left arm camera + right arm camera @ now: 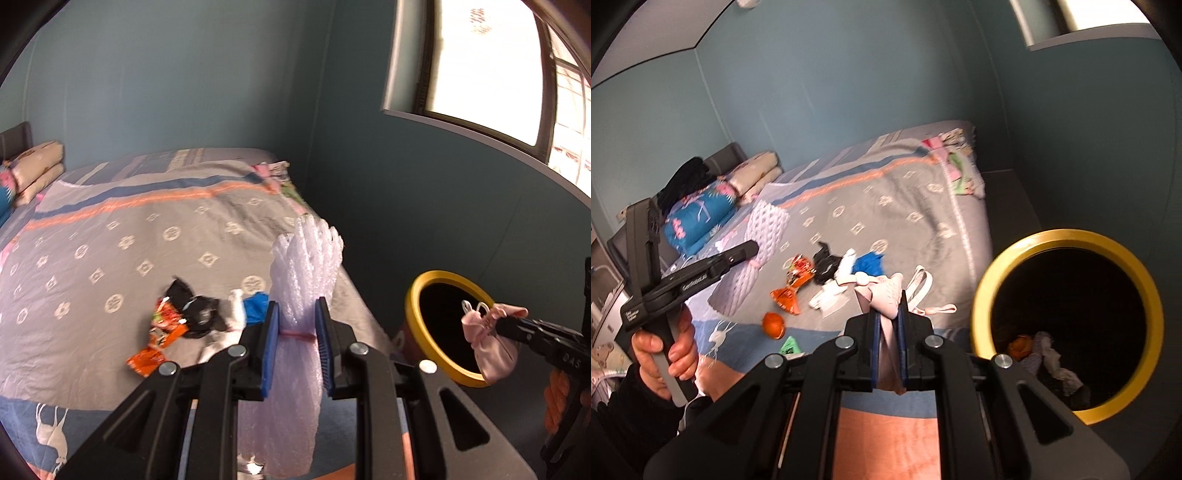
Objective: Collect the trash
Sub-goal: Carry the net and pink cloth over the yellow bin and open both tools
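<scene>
Plainly holding two pieces of trash above the bed edge, both headed, by the look of it, for the yellow-rimmed bin at the right.

Gripping, in the left claw, a roll of white bubble wrap, pinched at its narrow waist where a pink band is cinching it; top flaring upward, lower end hanging below the pads. Likely handling as very light, soft and springy, crushing under pressure and slipping little thanks to the band; waist looking like the right place to hold.

Clamping, in the right claw, a crumpled pale pink pouch, jaws fully closed on the thin fabric, loops dangling far of the pads. Probably limp and weightless, apt to snag on the bin rim rather than drop cleanly.

Lying farther out on the patterned bedspread: an orange wrapper, black wrapper, white scraps, a blue piece, an orange ball-like item and a green scrap near the edge. Already sitting inside the bin: some earlier scraps, dim.

Resting at far left: folded pillows.
</scene>
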Demonstrator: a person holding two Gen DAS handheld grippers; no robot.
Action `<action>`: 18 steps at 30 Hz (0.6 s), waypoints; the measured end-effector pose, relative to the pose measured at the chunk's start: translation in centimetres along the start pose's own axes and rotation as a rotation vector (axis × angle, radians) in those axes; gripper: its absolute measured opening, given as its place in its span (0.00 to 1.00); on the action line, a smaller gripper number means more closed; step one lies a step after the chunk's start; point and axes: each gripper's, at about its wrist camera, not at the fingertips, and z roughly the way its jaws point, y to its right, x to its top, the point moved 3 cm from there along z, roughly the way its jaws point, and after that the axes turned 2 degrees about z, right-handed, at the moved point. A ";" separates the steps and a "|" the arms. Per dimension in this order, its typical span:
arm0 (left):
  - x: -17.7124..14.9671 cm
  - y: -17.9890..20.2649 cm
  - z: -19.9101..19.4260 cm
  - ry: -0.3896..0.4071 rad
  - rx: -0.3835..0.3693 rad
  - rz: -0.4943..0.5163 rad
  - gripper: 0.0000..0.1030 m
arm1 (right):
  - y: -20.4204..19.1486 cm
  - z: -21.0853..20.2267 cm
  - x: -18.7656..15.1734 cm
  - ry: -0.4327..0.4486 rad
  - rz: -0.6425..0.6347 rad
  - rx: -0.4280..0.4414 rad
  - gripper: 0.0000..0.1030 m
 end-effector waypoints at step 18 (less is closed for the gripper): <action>2.6 9.7 4.2 -0.015 -0.149 0.088 0.18 | 8.1 -3.7 2.2 0.091 0.106 -0.112 0.08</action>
